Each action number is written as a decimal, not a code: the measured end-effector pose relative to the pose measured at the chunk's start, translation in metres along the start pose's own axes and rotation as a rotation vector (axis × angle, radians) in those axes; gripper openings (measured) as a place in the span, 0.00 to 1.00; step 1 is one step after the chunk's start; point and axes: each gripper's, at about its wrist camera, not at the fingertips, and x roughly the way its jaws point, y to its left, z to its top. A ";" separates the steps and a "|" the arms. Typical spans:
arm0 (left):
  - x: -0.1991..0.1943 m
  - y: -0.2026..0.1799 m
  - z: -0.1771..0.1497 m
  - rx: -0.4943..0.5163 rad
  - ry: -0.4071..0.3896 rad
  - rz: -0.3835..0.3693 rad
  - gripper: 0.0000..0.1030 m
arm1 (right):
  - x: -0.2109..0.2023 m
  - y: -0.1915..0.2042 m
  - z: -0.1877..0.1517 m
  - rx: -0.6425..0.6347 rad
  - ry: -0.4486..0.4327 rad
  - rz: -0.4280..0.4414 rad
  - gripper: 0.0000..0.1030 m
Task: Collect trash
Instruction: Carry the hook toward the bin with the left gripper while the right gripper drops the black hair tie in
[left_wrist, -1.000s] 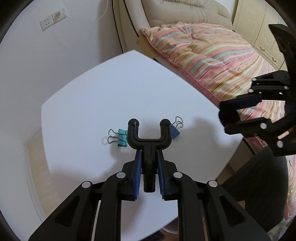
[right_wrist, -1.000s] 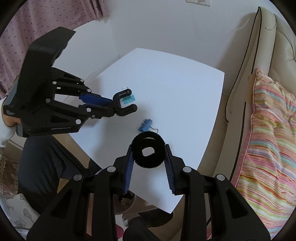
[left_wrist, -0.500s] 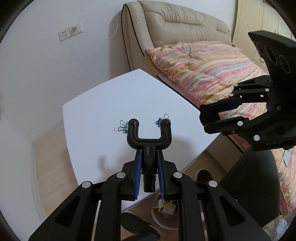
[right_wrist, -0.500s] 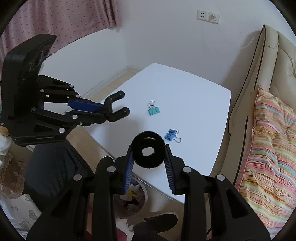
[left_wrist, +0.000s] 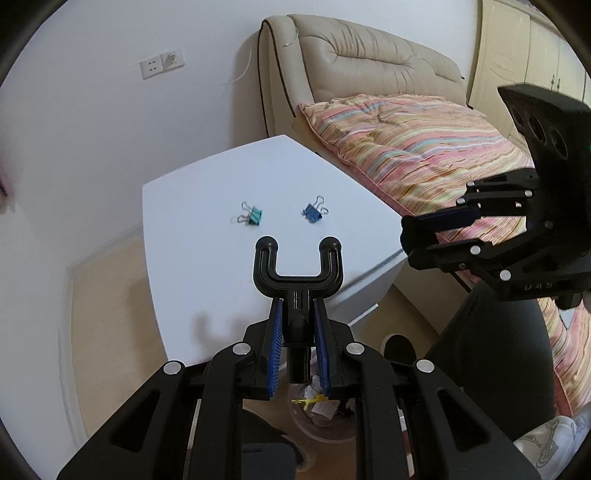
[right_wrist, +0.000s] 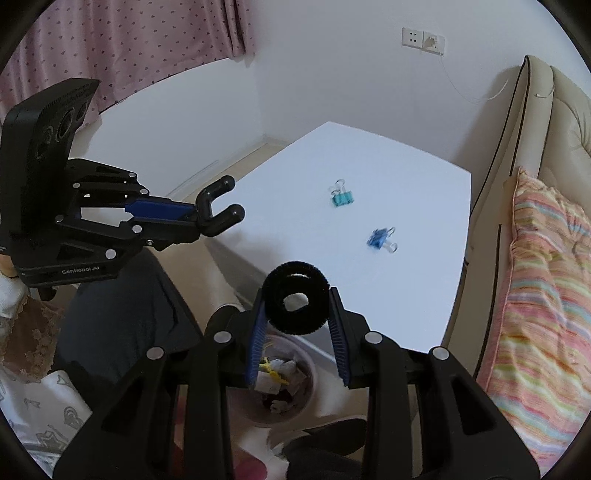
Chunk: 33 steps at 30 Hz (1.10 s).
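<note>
Left claw (left_wrist: 297, 332) clamped on black Y-piece (left_wrist: 296, 269); right claw (right_wrist: 297, 325) gripping fuzzy ring (right_wrist: 297, 303).

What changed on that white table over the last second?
Both tongs pulled back from the table toward the bin on the floor. The left tongs still clamp the black Y-shaped holder; the right tongs still clamp the fuzzy black ring. The teal clip and blue clip stayed put.

Black plastic left tongs (left_wrist: 297, 347) and right tongs (right_wrist: 297, 334), ribbed blue inner pads, silver screws, white "GenRobot.AI" lettering
</note>
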 end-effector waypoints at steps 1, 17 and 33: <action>0.000 -0.001 -0.003 -0.004 -0.001 0.001 0.16 | 0.001 0.004 -0.005 -0.001 0.000 0.002 0.31; -0.007 -0.004 -0.051 -0.071 0.028 -0.018 0.16 | 0.035 0.034 -0.050 0.040 0.078 0.072 0.31; -0.012 -0.001 -0.052 -0.077 0.022 -0.023 0.16 | 0.044 0.040 -0.046 0.020 0.085 0.064 0.87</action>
